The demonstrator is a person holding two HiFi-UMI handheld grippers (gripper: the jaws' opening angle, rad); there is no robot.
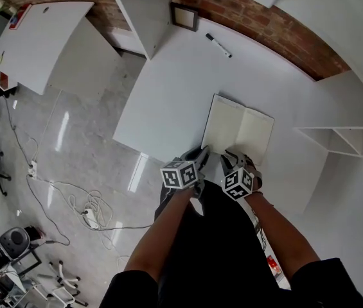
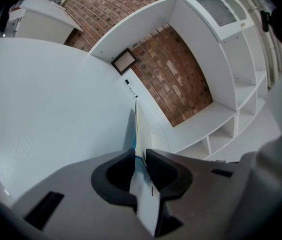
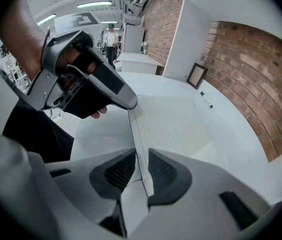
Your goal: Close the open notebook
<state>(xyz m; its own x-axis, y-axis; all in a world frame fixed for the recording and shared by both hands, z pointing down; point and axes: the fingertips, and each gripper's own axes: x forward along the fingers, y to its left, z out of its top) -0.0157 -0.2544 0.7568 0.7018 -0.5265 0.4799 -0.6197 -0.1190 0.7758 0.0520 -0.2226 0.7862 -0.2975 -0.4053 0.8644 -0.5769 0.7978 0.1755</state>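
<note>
An open notebook (image 1: pixel 238 129) with cream pages lies on the white table (image 1: pixel 168 88) in front of me. My left gripper (image 1: pixel 202 154) grips the near edge of its left half, and my right gripper (image 1: pixel 230 157) grips the near edge close to the spine. In the left gripper view, the jaws (image 2: pixel 140 156) are shut on a thin, blue-edged cover (image 2: pixel 136 126) seen edge-on. In the right gripper view, the jaws (image 3: pixel 141 159) pinch a raised page edge of the notebook (image 3: pixel 173 124), and the left gripper (image 3: pixel 127 104) holds the same edge farther along.
A black marker pen (image 1: pixel 219 45) lies at the table's far side near the brick wall, and a small dark picture frame (image 1: pixel 185 16) leans there too. White shelf units (image 1: pixel 342 140) stand to the right. Cables and chairs cover the floor at left.
</note>
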